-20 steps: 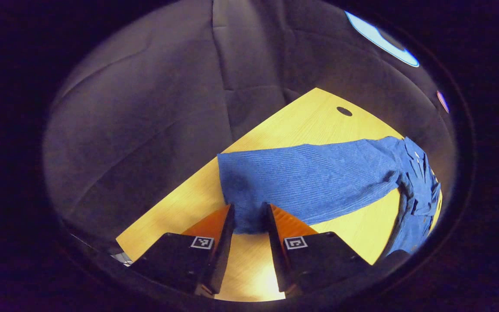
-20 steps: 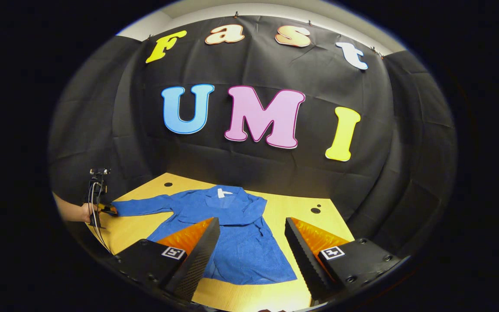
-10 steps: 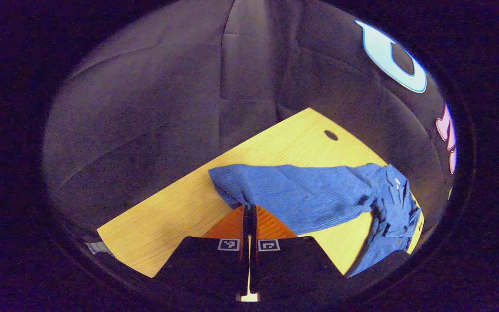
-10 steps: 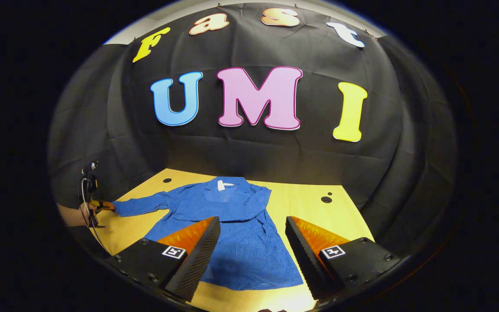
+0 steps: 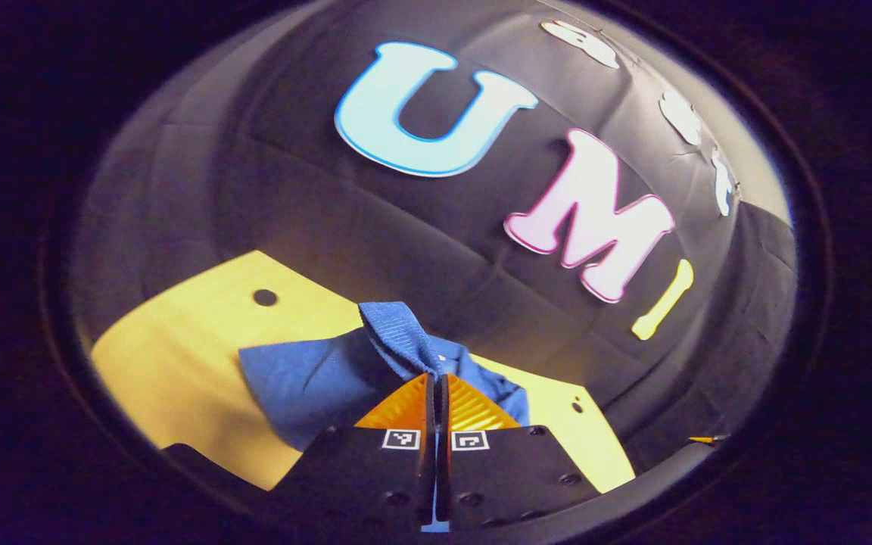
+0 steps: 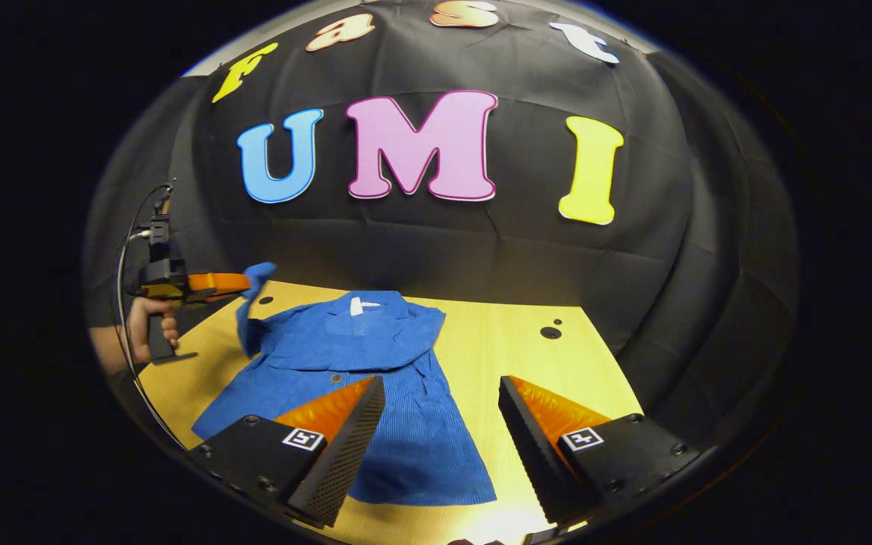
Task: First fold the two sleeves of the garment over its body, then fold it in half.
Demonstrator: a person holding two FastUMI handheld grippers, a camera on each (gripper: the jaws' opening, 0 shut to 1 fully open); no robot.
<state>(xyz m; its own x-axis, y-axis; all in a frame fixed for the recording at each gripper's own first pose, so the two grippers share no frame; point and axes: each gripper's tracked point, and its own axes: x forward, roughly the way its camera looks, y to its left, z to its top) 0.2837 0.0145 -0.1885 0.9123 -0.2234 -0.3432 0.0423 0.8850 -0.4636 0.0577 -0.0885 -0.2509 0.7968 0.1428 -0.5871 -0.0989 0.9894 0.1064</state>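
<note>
Garment: a blue ribbed fabric jacket (image 6: pixel 364 386) is laid flat on the table, collar toward the booth wall, hem toward the right hand-held gripper.
Table: a yellow wood-grain table (image 6: pixel 527 356) with small dark round holes near its far edge carries the garment.
Far sleeve: one sleeve (image 6: pixel 413 341) is seen lying folded across the chest, in the right gripper view.
Held sleeve: the other blue sleeve (image 6: pixel 250 299) is lifted off the table, its cuff raised above the garment's shoulder; in the left gripper view the cuff (image 5: pixel 398 337) is seen standing up just ahead of the fingertips.
Left hand-held gripper: the left hand-held gripper (image 5: pixel 436 378) is clenched on the sleeve cuff, orange fingers pressed together with blue cloth pinched between them. From the right gripper view it (image 6: pixel 243 281) is seen held level above the table's left edge.
Hand: a person's hand (image 6: pixel 150 314) is wrapped around the left hand-held gripper's handle, with cables looping beside it.
Right hand-held gripper: the right hand-held gripper (image 6: pixel 442 393) is spread wide, nothing between its fingers, and is held above the near hem of the garment.
</note>
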